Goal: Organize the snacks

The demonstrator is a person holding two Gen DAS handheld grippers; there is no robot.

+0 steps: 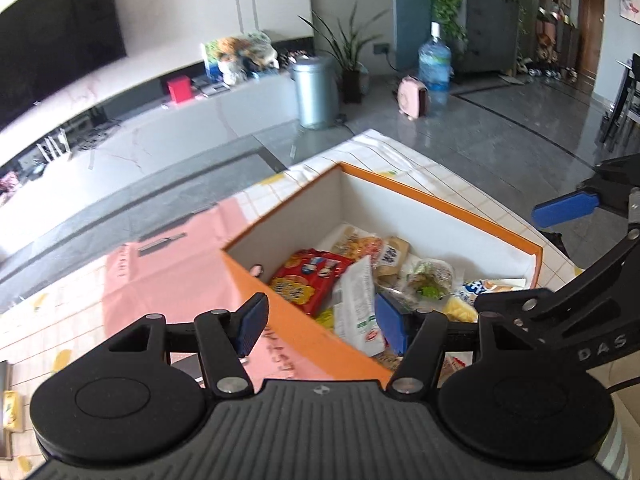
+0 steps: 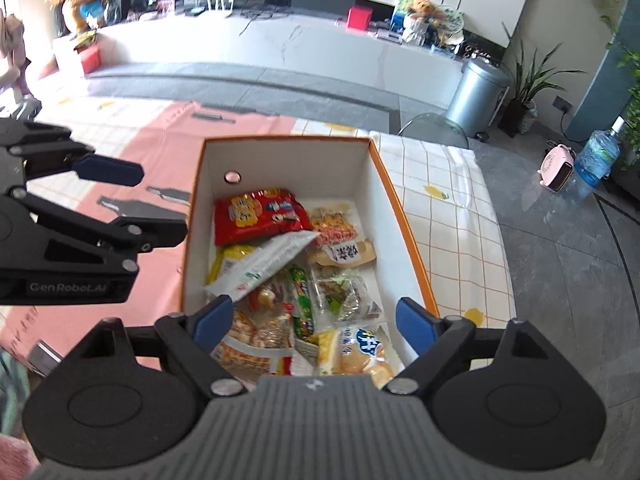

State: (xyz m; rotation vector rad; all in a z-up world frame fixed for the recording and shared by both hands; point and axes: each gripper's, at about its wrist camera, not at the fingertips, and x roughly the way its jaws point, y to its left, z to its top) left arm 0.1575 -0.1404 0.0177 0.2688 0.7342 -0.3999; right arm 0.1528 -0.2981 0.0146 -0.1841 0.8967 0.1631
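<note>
An orange box point(image 1: 304, 324) with white inner walls point(image 2: 280, 160) stands on the table and holds several snack packets. A red packet point(image 1: 310, 284) point(image 2: 258, 214) lies at its far left. A white packet point(image 1: 358, 308) point(image 2: 264, 266) leans across the pile. My left gripper point(image 1: 320, 326) is open and empty, straddling the box's near wall beside the white packet. My right gripper point(image 2: 316, 322) is open and empty, just above the snacks at the box's near end. Each gripper shows in the other's view: the right point(image 1: 564, 206), the left point(image 2: 108, 172).
The table has a checked cloth point(image 2: 448, 208) with a pink sheet point(image 1: 172, 264) on its left part. A yellow packet point(image 1: 10, 408) lies at the left edge. Beyond the table are grey floor, a metal bin point(image 2: 476, 96), a water bottle point(image 1: 434, 64) and a pink heater point(image 1: 414, 98).
</note>
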